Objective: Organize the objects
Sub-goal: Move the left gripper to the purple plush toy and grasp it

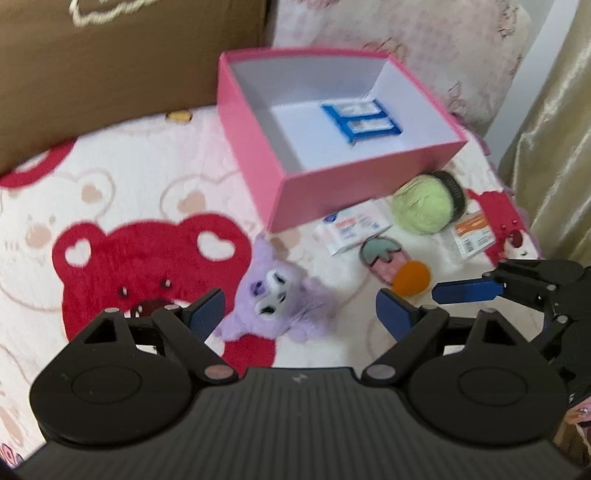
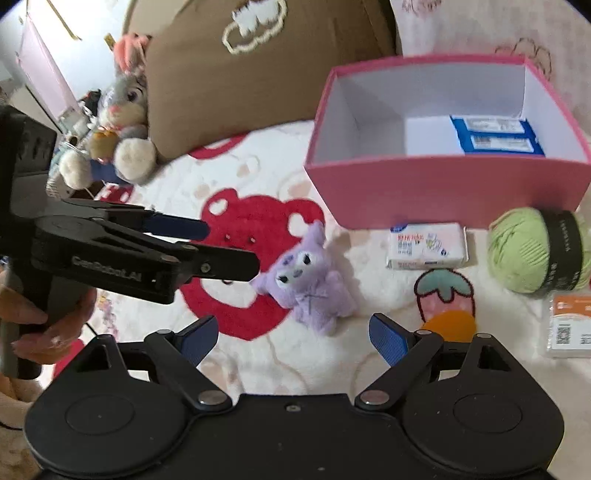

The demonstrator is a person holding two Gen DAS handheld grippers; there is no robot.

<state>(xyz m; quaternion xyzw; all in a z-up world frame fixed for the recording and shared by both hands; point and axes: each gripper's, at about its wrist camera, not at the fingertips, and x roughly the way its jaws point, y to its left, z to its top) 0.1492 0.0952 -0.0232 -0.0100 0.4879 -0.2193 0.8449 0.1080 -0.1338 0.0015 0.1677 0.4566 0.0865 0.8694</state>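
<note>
A home is shown, most likely a bedroom, and the working surface appears to be a bed. A fleecy cream blanket printed with red bears and hearts [image 2: 255,229] is spread across it, and a brown cushion embroidered with a white cloud outline [image 2: 255,66] is propped at its far side. A grey and pink plush rabbit with cream feet [image 2: 122,110] is seated beside that cushion. A pale pillow with a faint pink pattern [image 1: 388,33] lies behind, and a shiny gold curtain [image 1: 554,147] hangs at the right edge. Pale pink furniture, blurred, can be made out in the far left background of the right wrist view.
</note>
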